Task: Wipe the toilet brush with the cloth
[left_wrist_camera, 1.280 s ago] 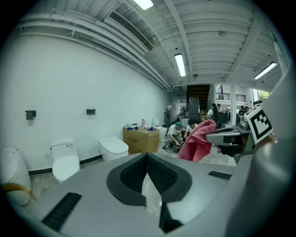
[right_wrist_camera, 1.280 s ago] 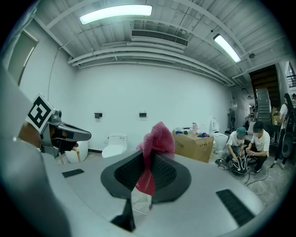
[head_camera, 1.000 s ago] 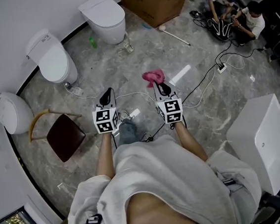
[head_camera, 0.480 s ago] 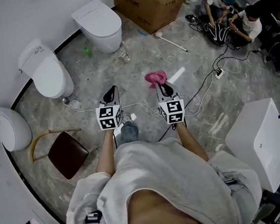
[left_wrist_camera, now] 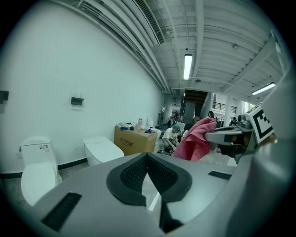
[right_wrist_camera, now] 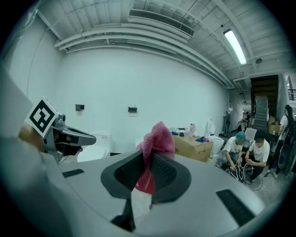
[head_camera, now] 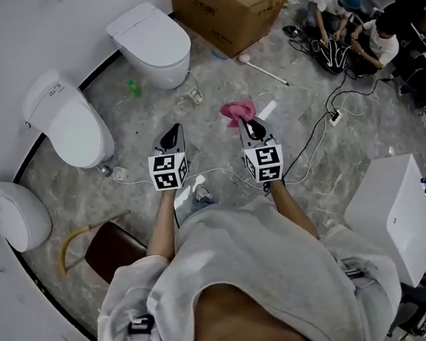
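A white toilet brush point(head_camera: 263, 69) lies on the grey floor beside the cardboard box, well ahead of both grippers. My right gripper point(head_camera: 249, 129) is shut on a pink cloth point(head_camera: 236, 113), which bunches up past its tips. In the right gripper view the cloth point(right_wrist_camera: 157, 141) is pinched between the dark pads, with the gripper point(right_wrist_camera: 147, 163) held level. My left gripper point(head_camera: 170, 136) is shut with nothing in it; in its own view that gripper point(left_wrist_camera: 147, 158) has its pads meeting. The cloth point(left_wrist_camera: 196, 141) shows at its right.
Three white toilets point(head_camera: 150, 38) point(head_camera: 70, 126) point(head_camera: 13, 213) stand along the curved wall at left. A cardboard box point(head_camera: 225, 2) is ahead, a white cabinet point(head_camera: 392, 219) at right, a brown stool point(head_camera: 115, 248) at lower left. Cables point(head_camera: 322, 128) cross the floor; two people point(head_camera: 349, 27) sit at far right.
The person has stepped forward, so the toilets and box sit closer. Both grippers have moved a little ahead, side by side. The cloth stays pinched in the right one.
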### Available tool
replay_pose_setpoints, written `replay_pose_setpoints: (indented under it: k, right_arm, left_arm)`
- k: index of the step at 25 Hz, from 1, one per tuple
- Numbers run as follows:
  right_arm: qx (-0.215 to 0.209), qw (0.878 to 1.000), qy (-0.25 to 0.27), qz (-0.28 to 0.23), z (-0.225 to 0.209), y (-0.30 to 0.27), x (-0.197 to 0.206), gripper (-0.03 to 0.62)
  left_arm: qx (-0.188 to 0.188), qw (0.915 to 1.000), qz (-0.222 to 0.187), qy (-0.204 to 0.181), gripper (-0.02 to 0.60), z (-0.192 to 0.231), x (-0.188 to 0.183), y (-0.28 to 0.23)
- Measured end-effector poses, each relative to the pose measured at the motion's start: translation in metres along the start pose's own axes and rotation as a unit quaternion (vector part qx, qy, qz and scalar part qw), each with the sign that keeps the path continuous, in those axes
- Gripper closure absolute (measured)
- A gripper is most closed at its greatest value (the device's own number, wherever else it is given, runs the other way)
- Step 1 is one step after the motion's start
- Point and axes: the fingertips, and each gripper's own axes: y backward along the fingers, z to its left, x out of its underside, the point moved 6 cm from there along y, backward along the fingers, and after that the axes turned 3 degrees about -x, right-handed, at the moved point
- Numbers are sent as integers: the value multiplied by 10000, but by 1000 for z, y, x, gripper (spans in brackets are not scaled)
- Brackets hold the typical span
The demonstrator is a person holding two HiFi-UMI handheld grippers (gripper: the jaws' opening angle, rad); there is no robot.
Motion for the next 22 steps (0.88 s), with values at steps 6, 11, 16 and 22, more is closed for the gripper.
replay_pose_setpoints:
  k: [6,11,16,22]
  right_arm:
    - [177,9998,-33,119,3,-28,-7,537]
    - [397,9989,-104,243,0,-29,2,537]
    - [456,9982,-246,316,-3,-32,8,537]
    - [404,9985,-276,253,-15,-65,7,537]
  left_arm:
    - [152,9999,-9,36,561,36,-14,-29]
    - [354,9993,58,-39,561,41,-12,-44]
    - [311,9994,172,-37,561,46,-6,-43]
    - [198,9996,214,-32,561,62,-7,-69]
